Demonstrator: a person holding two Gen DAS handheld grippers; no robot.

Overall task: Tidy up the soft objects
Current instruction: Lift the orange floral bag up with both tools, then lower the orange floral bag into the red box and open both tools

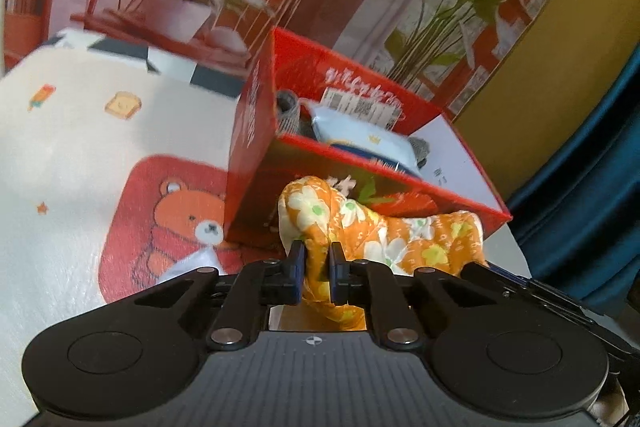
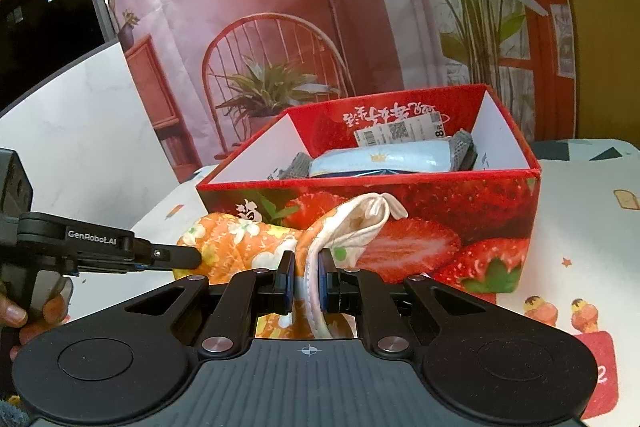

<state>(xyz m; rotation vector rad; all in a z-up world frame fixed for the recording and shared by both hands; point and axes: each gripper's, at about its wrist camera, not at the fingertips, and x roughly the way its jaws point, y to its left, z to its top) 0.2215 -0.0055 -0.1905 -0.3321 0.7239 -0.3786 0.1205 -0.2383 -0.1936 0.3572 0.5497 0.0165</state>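
An orange cloth with white and yellow flowers (image 1: 384,235) hangs just in front of the red strawberry box (image 1: 252,119), stretched between both grippers. My left gripper (image 1: 317,251) is shut on one bunched end of it. My right gripper (image 2: 306,259) is shut on the other end, pinching the white-lined hem where a drawstring sticks out; the cloth (image 2: 240,239) runs off to the left, where the left gripper's tip (image 2: 176,257) meets it. The box (image 2: 440,203) stands open behind the cloth. Inside lie a light blue packet (image 2: 380,159) and a grey knitted piece (image 2: 462,143).
The table wears a white cover with a bear print (image 1: 188,219) and small food pictures. A printed backdrop of a chair and plants (image 2: 272,75) stands close behind the box. A blue curtain (image 1: 592,187) hangs at the right. A person's hand (image 2: 12,315) holds the left gripper.
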